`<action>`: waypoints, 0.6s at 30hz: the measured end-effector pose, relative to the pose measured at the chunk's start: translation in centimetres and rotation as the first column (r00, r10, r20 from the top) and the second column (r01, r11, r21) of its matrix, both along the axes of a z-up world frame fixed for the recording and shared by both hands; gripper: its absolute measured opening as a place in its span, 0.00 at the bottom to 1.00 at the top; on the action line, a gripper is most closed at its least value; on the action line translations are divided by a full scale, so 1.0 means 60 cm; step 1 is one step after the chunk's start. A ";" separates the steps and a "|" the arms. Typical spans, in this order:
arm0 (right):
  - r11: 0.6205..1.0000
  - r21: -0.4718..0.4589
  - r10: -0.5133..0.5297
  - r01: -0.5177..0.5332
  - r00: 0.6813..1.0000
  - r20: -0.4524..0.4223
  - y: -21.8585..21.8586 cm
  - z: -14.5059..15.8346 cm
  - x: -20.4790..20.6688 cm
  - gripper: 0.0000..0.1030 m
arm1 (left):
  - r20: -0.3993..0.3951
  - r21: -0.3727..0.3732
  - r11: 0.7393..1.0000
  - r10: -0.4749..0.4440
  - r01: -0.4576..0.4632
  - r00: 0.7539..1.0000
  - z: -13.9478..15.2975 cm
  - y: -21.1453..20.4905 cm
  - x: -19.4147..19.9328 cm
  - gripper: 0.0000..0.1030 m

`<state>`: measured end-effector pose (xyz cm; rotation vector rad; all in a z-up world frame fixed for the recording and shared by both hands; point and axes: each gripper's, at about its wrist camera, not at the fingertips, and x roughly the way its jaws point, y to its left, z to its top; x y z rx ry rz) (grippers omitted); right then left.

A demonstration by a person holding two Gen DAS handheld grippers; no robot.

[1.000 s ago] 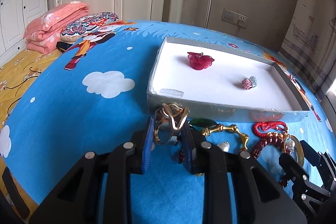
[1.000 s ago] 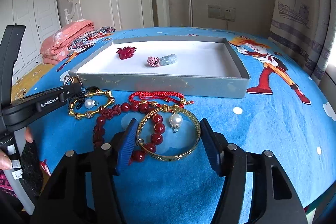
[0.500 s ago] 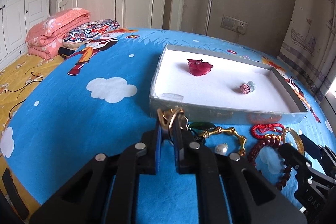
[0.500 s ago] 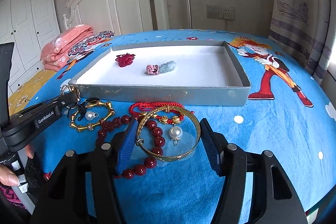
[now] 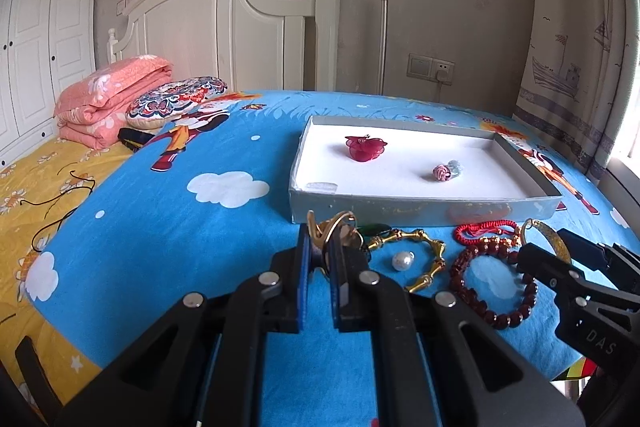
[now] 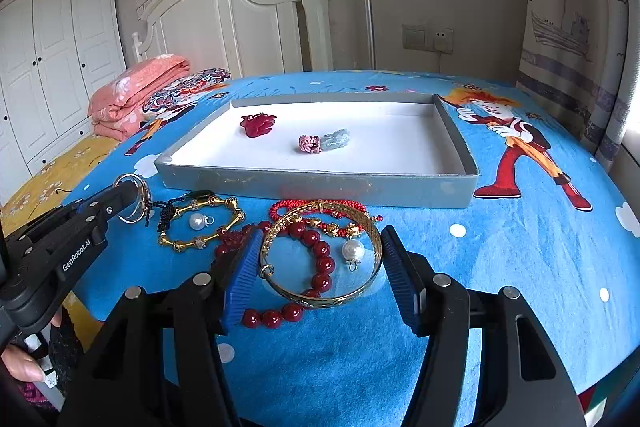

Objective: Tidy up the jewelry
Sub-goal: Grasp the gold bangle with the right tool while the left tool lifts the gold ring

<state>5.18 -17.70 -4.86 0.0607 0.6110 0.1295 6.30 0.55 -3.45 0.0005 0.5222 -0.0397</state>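
My left gripper (image 5: 320, 251) is shut on a gold ring bracelet (image 5: 334, 227) and holds it just above the blue bedspread, in front of the grey tray (image 5: 360, 205); it also shows in the right wrist view (image 6: 132, 197). My right gripper (image 6: 318, 259) is open, its jaws on either side of a gold bangle (image 6: 320, 263) that lies over a red bead bracelet (image 6: 316, 255) and a pearl (image 6: 352, 251). The tray (image 6: 320, 183) holds a red flower piece (image 6: 258, 125) and a pink and pale blue charm (image 6: 324, 142).
A gold bamboo bracelet (image 6: 200, 223) with a pearl (image 6: 197, 221), a red cord bracelet (image 6: 316, 207) and a dark green pendant (image 5: 374, 229) lie before the tray. Folded pink quilt (image 5: 112, 99) and pillow (image 5: 172, 101) lie far left. The bed edge is near.
My left gripper closed on the gold ring bracelet and lifted it slightly. The right gripper stayed open around the gold bangle and barely moved.
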 end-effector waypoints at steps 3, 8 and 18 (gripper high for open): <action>1.000 0.001 -0.005 0.005 1.000 0.006 -0.002 0.002 -0.001 0.56 | 0.012 0.011 1.000 0.003 -0.003 1.000 0.001 -0.003 -0.008 0.08; 1.000 -0.016 -0.004 0.005 1.000 0.023 0.002 0.009 -0.003 0.56 | 0.010 0.009 1.000 0.007 -0.007 1.000 0.000 -0.001 -0.006 0.08; 0.999 -0.040 -0.001 0.003 0.998 0.055 0.006 0.034 0.012 0.56 | 0.042 0.013 1.000 -0.013 0.013 0.999 0.016 -0.009 -0.003 0.08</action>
